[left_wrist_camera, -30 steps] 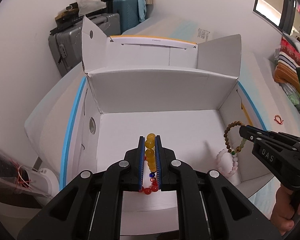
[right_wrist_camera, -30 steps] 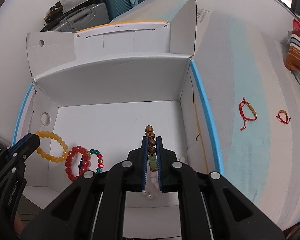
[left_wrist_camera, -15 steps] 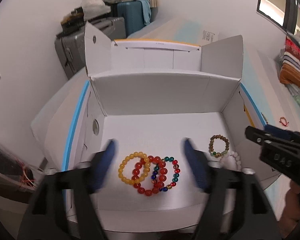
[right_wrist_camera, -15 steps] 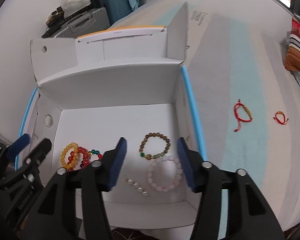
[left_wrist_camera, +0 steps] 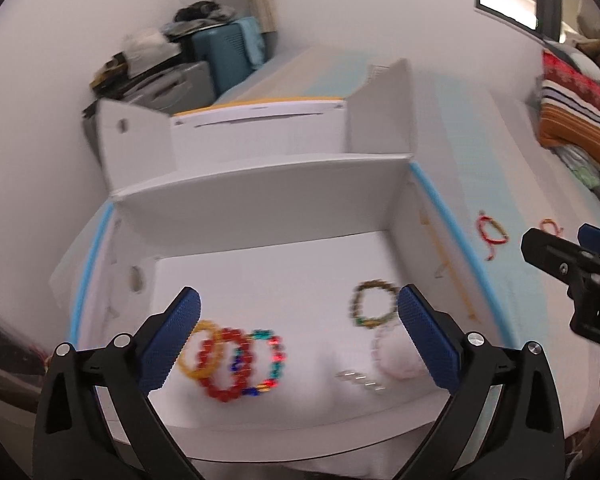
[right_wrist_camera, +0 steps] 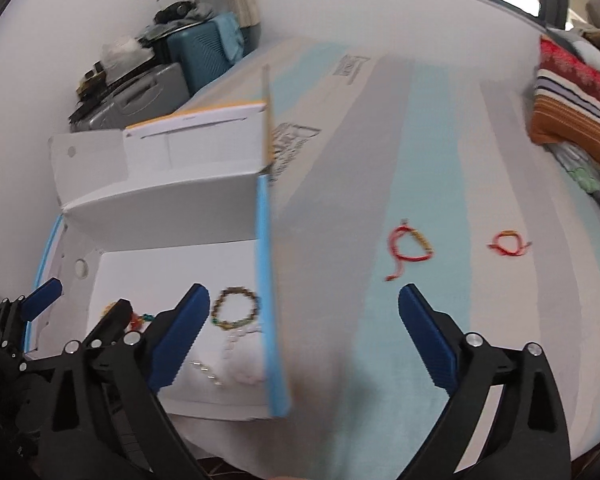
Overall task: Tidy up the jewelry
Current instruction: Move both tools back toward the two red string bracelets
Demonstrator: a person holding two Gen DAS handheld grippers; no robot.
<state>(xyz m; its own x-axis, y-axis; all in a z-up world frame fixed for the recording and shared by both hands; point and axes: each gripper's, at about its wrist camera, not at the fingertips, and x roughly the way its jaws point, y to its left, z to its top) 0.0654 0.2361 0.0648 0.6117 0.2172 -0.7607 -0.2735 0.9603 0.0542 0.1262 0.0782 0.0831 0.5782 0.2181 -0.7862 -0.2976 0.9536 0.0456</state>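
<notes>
Left wrist view: the left gripper (left_wrist_camera: 298,336) fills the lower frame, its blue-padded jaws spread wide and still opening, with nothing pinched between them. Below them sits a white cardboard box (left_wrist_camera: 260,184) with upright flaps, resting on a striped bed sheet (left_wrist_camera: 480,152). On the box floor lie three overlapping bead bracelets at lower left: a yellow bracelet (left_wrist_camera: 198,354), a red bracelet (left_wrist_camera: 224,364) and a multicolour bracelet (left_wrist_camera: 268,360). To the right lie a brown bead bracelet (left_wrist_camera: 374,304), a pale pink bracelet (left_wrist_camera: 394,354) partly behind the right pad, and a short pearl strand (left_wrist_camera: 360,380). The right gripper (left_wrist_camera: 568,252) enters from the right edge, over the sheet beyond the box wall. Two suitcases (left_wrist_camera: 204,60) stand in the upper left corner, folded striped bedding (left_wrist_camera: 572,116) at the upper right.

Right wrist view: the right gripper (right_wrist_camera: 304,336) has its jaws wide apart and opening, holding nothing; the box's blue-edged right wall (right_wrist_camera: 266,272) stands up between them, hiding part of the pink bracelet. Two red cord bracelets lie on the sheet at centre right: a larger cord bracelet (right_wrist_camera: 410,246) and a smaller cord bracelet (right_wrist_camera: 508,244), well apart from the box.
</notes>
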